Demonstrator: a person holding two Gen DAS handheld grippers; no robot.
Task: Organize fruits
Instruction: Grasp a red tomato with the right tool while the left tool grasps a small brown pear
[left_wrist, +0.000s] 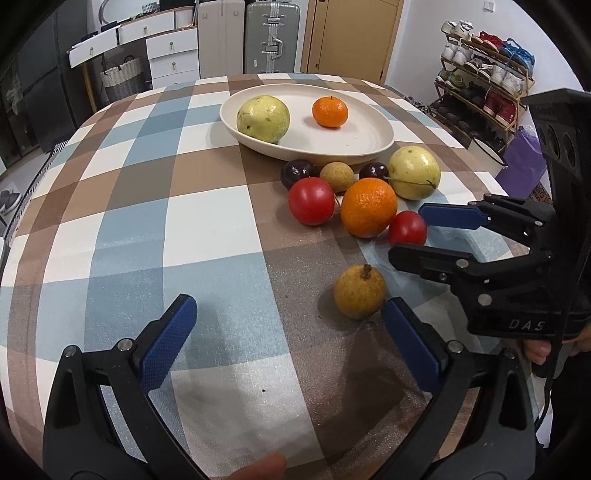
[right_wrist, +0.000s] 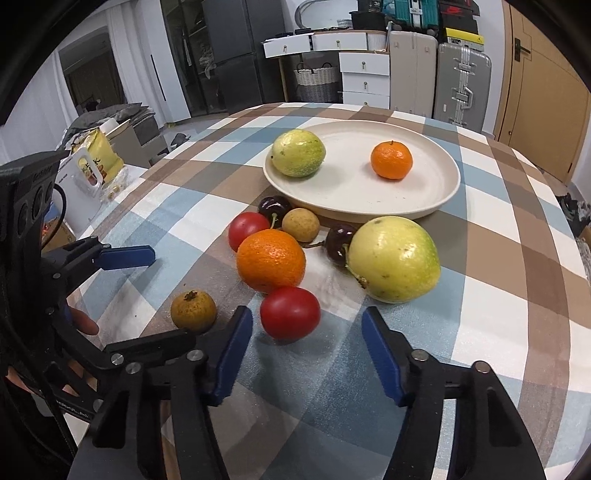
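Note:
A cream plate (left_wrist: 369, 144) holds a pale green fruit (left_wrist: 263, 118) and a mandarin (left_wrist: 330, 111). In front of it lie an orange (right_wrist: 270, 260), a second pale green fruit (right_wrist: 394, 258), a bigger tomato (right_wrist: 247, 230), two dark cherries and a tan round fruit. My right gripper (right_wrist: 307, 312) is open around a small red tomato (right_wrist: 290, 312), and its pads stand a little off the skin. My left gripper (left_wrist: 288, 301) is wide open over the cloth. A brown-yellow fruit (left_wrist: 360, 291) sits just ahead of its right finger, untouched.
The checked tablecloth (left_wrist: 166, 221) covers a round table that drops away on all sides. A shoe rack (left_wrist: 480, 74) stands far right, with drawers and suitcases behind. A hand grips each tool's handle at the near edge.

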